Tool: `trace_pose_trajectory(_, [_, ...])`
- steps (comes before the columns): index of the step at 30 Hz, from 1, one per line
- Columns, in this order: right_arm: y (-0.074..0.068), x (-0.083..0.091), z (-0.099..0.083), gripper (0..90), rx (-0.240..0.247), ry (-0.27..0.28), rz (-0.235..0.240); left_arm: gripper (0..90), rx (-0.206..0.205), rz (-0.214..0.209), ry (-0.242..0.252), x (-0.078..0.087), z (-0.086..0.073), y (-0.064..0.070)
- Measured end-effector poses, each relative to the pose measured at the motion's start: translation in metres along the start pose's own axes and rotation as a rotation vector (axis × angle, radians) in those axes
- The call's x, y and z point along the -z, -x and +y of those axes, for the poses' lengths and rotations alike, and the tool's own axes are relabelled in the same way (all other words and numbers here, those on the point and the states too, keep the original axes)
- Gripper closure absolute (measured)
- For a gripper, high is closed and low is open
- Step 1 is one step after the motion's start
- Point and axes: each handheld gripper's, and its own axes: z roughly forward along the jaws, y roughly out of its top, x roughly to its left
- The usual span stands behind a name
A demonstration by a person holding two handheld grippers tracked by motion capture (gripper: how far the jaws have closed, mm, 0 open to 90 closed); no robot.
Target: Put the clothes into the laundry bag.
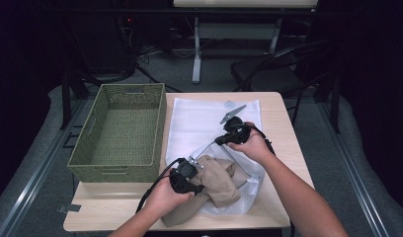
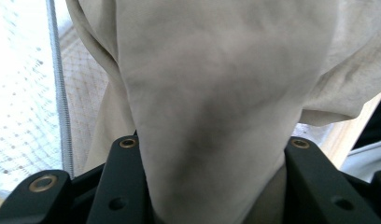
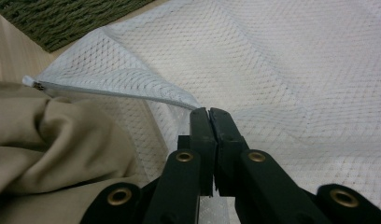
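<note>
Dark room all round: black curtains or walls at the sides, grey carpeted floor (image 1: pixel 36 163), a white-legged table frame (image 1: pixel 196 49) and a black chair (image 1: pixel 278 69) beyond the work area, cables on the floor at the back.

Pale wood-laminate rectangular table (image 1: pixel 283 128), lit from above.

Green woven rectangular basket (image 1: pixel 121 132) with cut-out handles stands on the table's left part, nothing visible inside.

White mesh laundry bag (image 1: pixel 199 121) lies flat just right of the basket, its far end reaching toward the table's back edge, its zippered mouth at the near end. In the right gripper view the grey zipper edge (image 3: pixel 109 92) is lifted off the lower mesh layer.

Beige crumpled cloth garment (image 1: pixel 217 180) sits at the bag's mouth near the front of the table, partly over the mesh, partly trailing toward the front edge.

Left gripper (image 1: pixel 185 177), held in the person's left hand (image 1: pixel 162 197), has its jaws spread around a thick fold of the garment (image 2: pixel 216 102), clamping it between them.

Right gripper (image 1: pixel 220 140), in the right hand (image 1: pixel 254 145), has its jaws pressed together on the bag's zipper edge, holding the mouth up.
</note>
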Motion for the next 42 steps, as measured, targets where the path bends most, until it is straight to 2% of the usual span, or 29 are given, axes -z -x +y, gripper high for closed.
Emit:
trace_pose_trajectory(10, [-0.009, 0.008, 0.000, 89.3, 0.028, 0.024, 0.002, 60.2, 0.002, 0.026, -0.007, -0.011, -0.001, 0.004])
trace_pose_trajectory(21, [-0.024, 0.026, 0.001, 89.3, 0.076, 0.059, 0.001, 60.3, 0.018, 0.032, -0.001, -0.012, -0.001, 0.004])
trace_pose_trajectory(33, [-0.049, 0.050, 0.000, 89.3, 0.134, 0.108, -0.003, 60.2, 0.027, 0.038, 0.009, -0.012, -0.002, 0.004])
trace_pose_trajectory(42, [-0.066, 0.062, -0.004, 89.4, 0.165, 0.127, -0.008, 60.1, 0.023, 0.043, 0.014, -0.012, -0.003, 0.005])
